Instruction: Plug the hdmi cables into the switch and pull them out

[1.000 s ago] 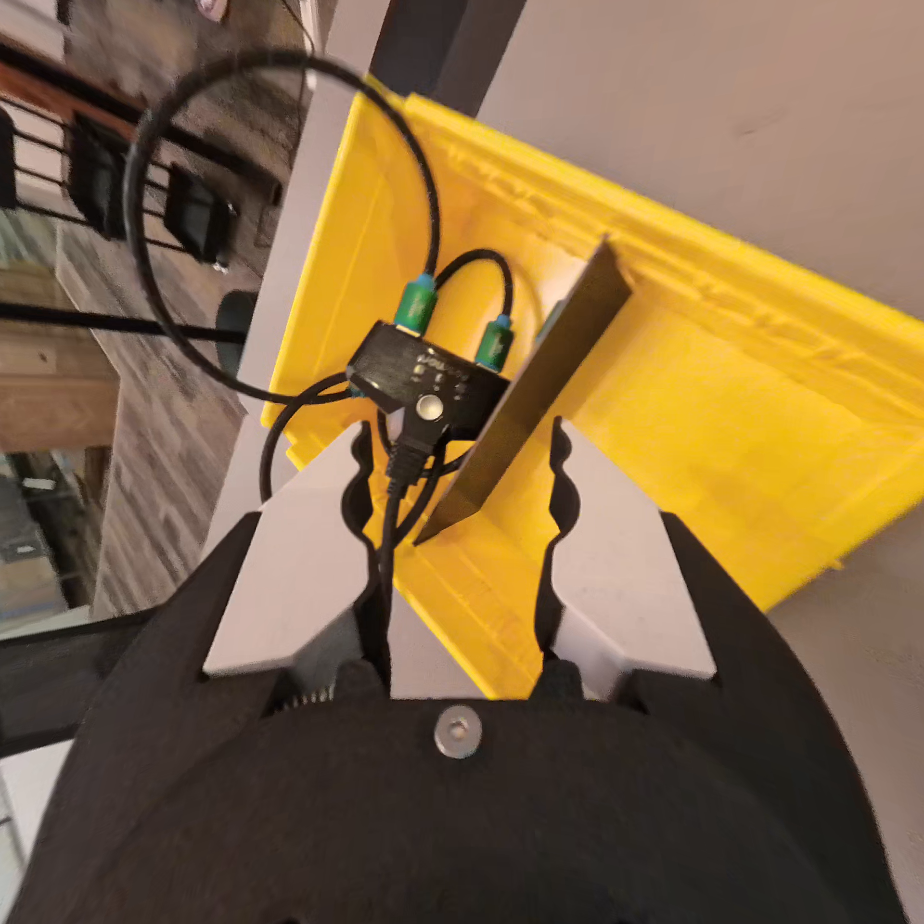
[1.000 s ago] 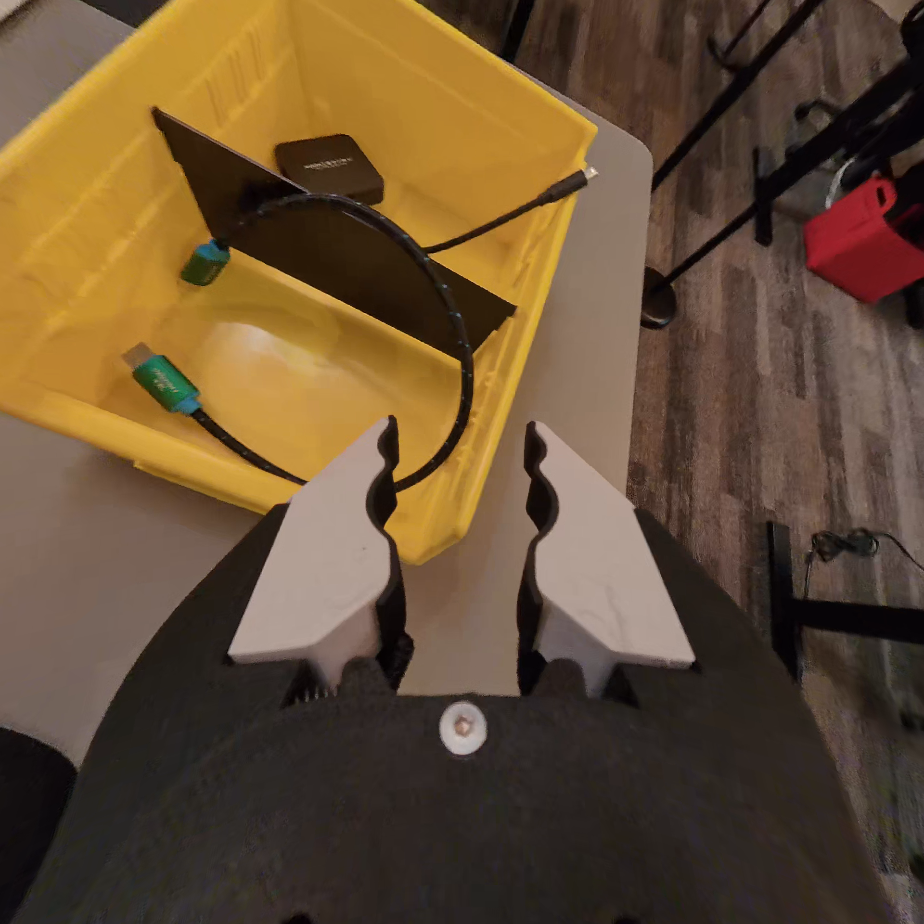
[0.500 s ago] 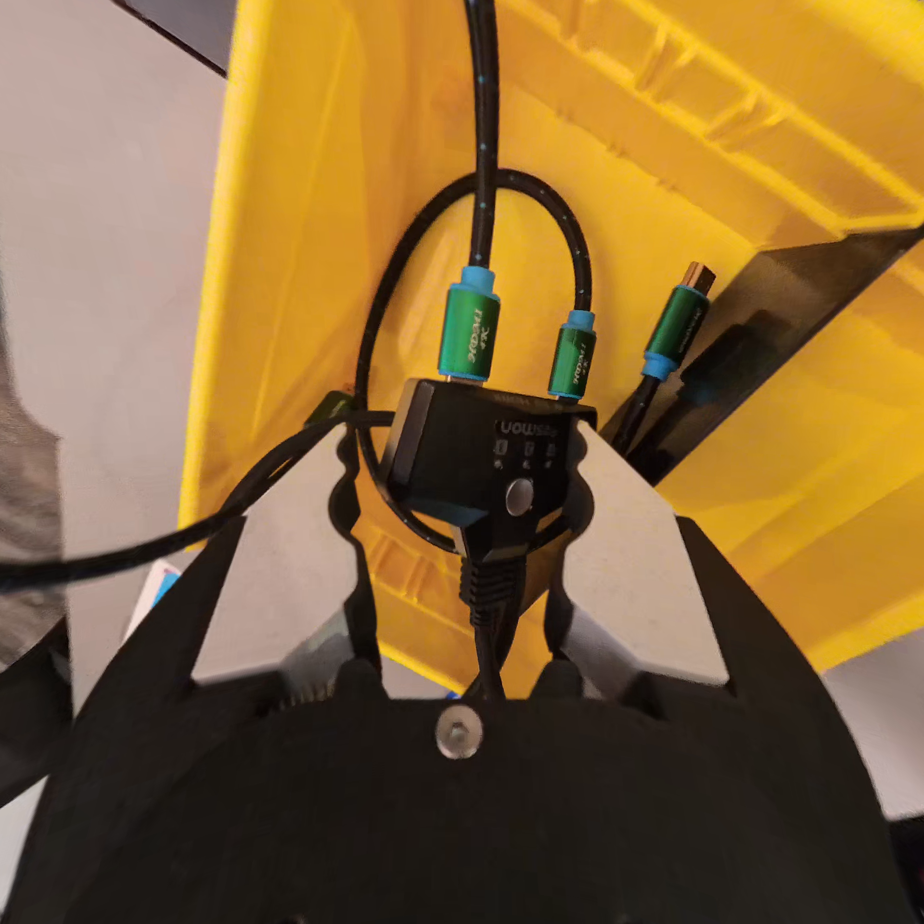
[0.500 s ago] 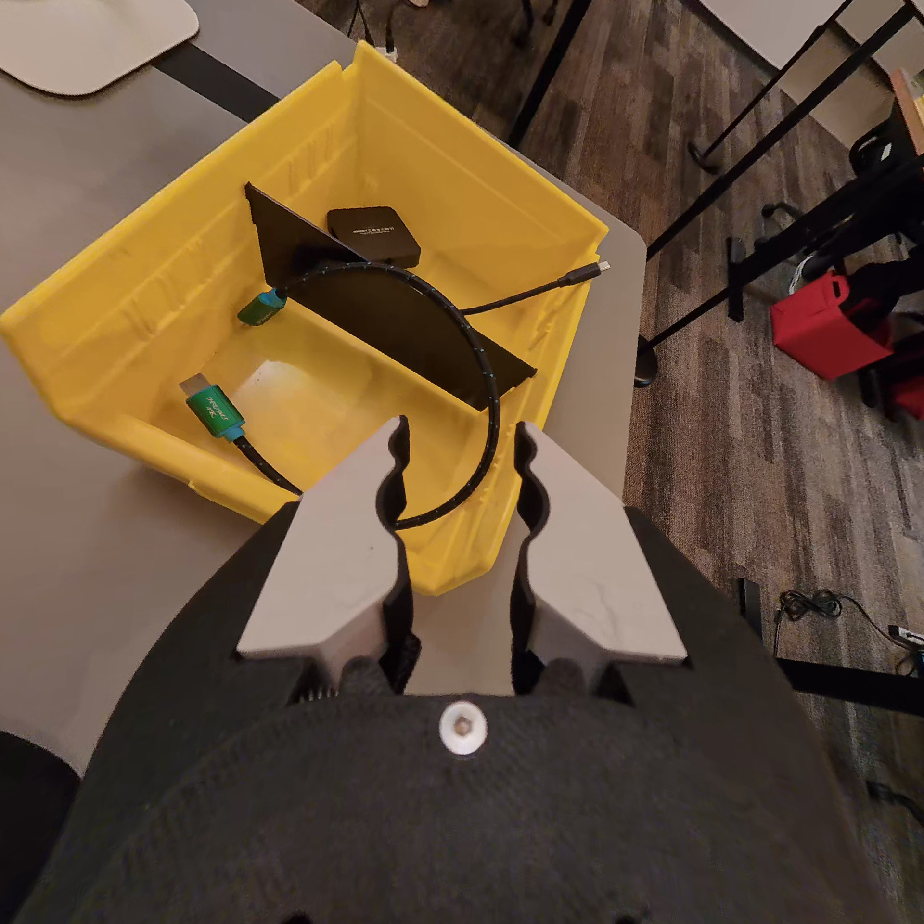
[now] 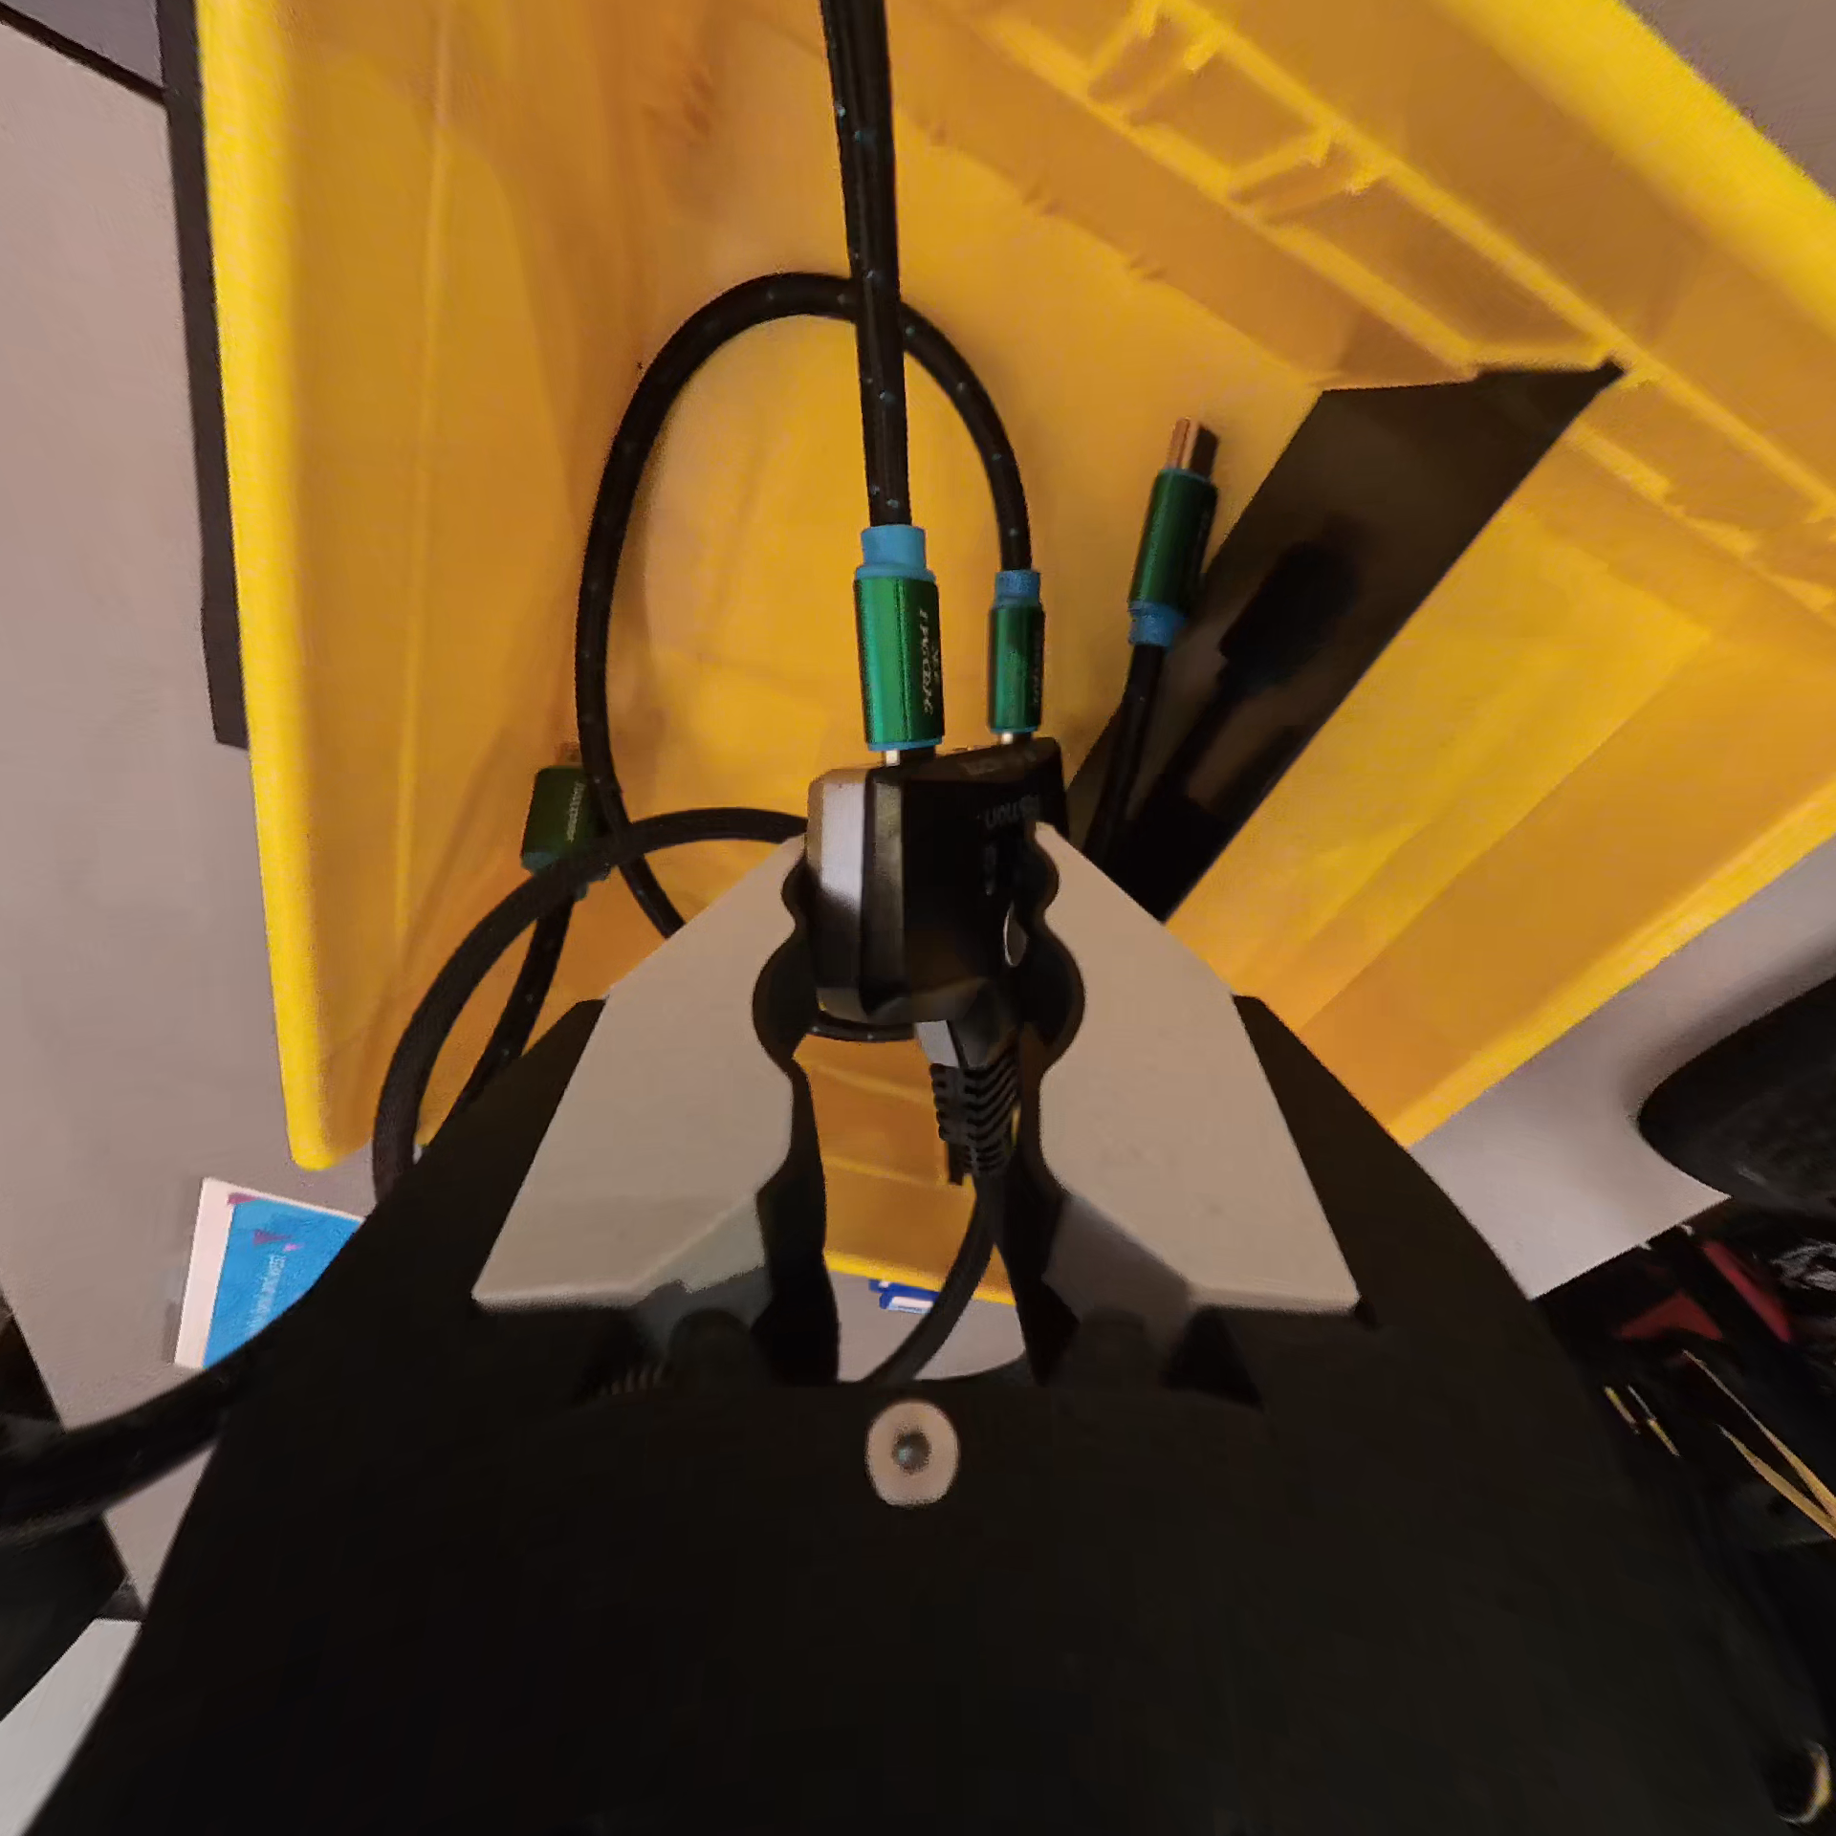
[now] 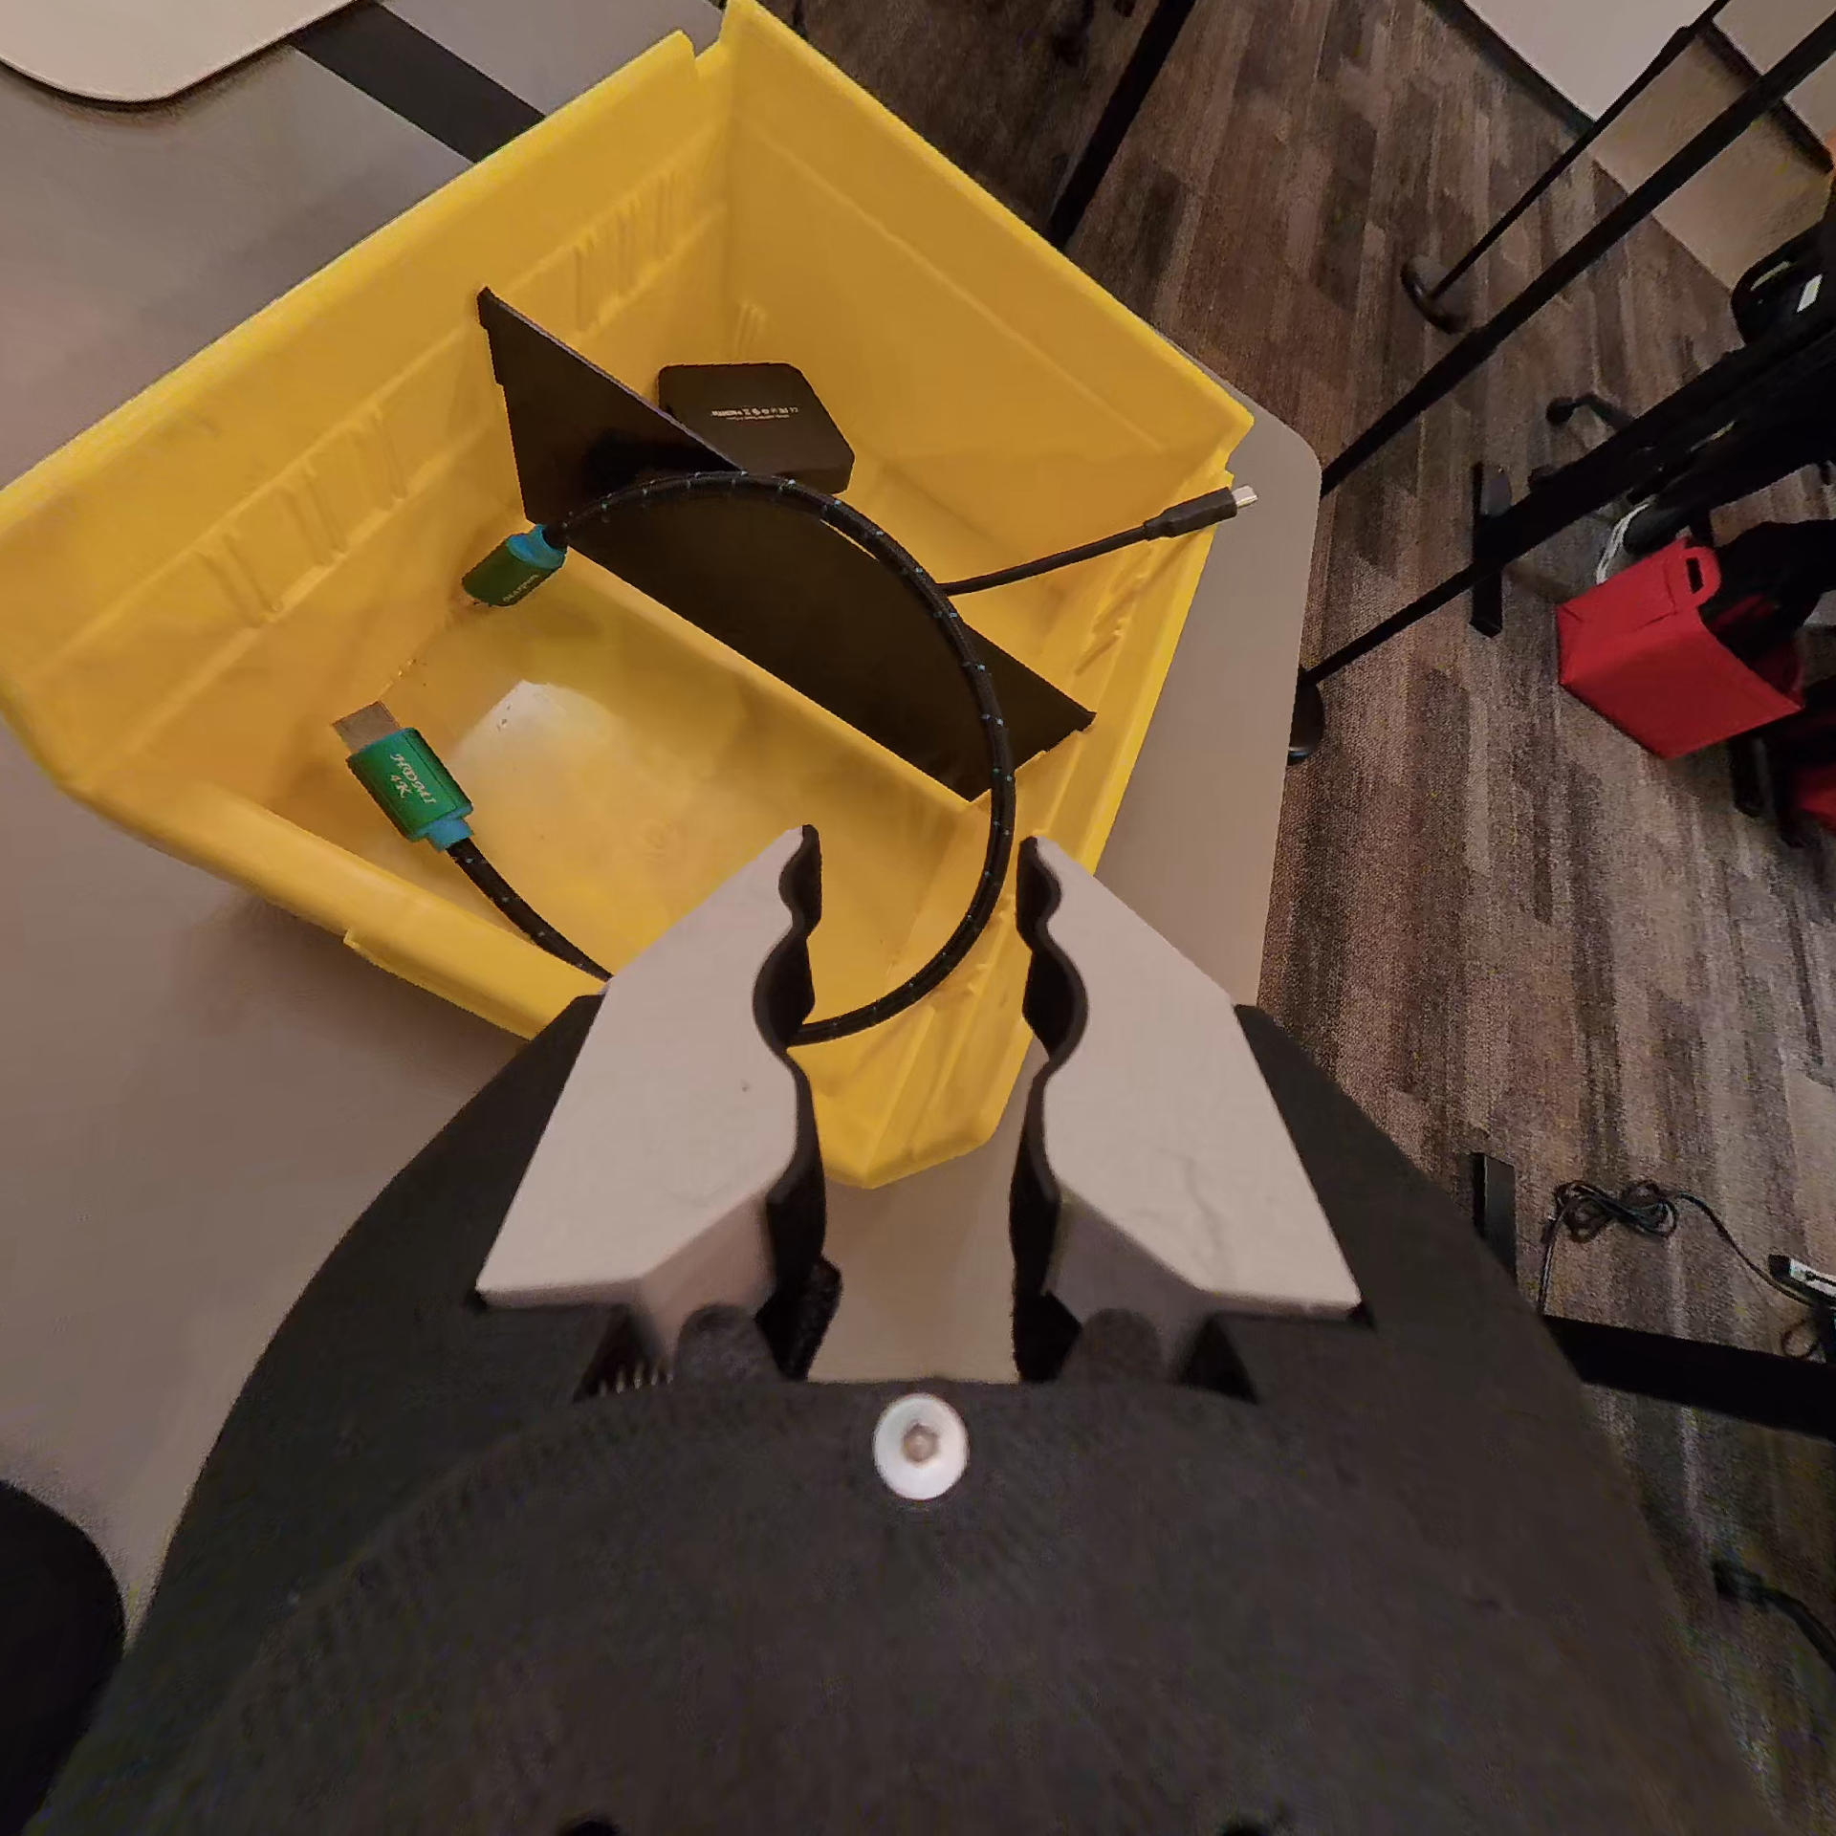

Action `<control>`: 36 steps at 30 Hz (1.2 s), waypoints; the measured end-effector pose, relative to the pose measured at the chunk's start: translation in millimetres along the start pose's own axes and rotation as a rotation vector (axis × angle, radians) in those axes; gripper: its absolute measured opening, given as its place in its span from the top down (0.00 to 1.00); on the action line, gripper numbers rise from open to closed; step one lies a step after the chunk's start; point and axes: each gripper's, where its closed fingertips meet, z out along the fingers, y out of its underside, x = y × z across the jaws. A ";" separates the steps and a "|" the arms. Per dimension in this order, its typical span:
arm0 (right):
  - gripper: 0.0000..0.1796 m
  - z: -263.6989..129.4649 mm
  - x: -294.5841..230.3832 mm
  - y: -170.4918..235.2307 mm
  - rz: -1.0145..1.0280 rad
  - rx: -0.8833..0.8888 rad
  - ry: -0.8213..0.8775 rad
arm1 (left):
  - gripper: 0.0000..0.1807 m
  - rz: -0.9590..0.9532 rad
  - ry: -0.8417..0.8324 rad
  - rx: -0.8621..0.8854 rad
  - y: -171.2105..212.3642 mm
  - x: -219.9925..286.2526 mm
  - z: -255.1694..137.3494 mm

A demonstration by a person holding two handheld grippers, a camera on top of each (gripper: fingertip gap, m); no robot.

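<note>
In the left wrist view my left gripper (image 5: 919,844) is shut on the black HDMI switch (image 5: 924,894) and holds it over the yellow bin (image 5: 397,497). Two green HDMI plugs (image 5: 899,656) (image 5: 1015,661) sit in the switch's far side. A loose green plug (image 5: 1172,546) leans by the black divider (image 5: 1391,517). Another green plug (image 5: 556,815) lies at the left. In the right wrist view my right gripper (image 6: 919,844) is open and empty above the bin's near corner. A braided cable (image 6: 994,715) with two free green plugs (image 6: 407,785) (image 6: 512,576) lies in the bin (image 6: 894,258).
A black box (image 6: 755,417) lies behind the divider (image 6: 795,616), with a thin black cable (image 6: 1192,512) over the bin's rim. The bin stands at the grey table's (image 6: 199,1093) edge, with floor and a red bag (image 6: 1679,656) beyond. A blue-and-white card (image 5: 258,1262) lies near the bin.
My left gripper moved in over the switch and closed on it, and the switch now stands tilted between the fingers. My right gripper stayed open and shifted slightly, its jaws a little narrower.
</note>
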 end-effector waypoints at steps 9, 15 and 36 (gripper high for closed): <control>0.80 -1.8 -3.0 -4.4 -0.016 0.015 -0.006 | 0.89 0.081 -0.069 0.028 2.9 17.7 -15.6; 0.80 -6.3 -4.5 -7.5 -0.026 0.031 -0.005 | 0.89 0.080 -0.159 0.105 1.3 17.5 -47.3; 0.82 -34.1 -15.5 -37.2 -0.095 0.137 0.026 | 0.90 0.111 -0.384 0.270 14.3 69.8 -188.1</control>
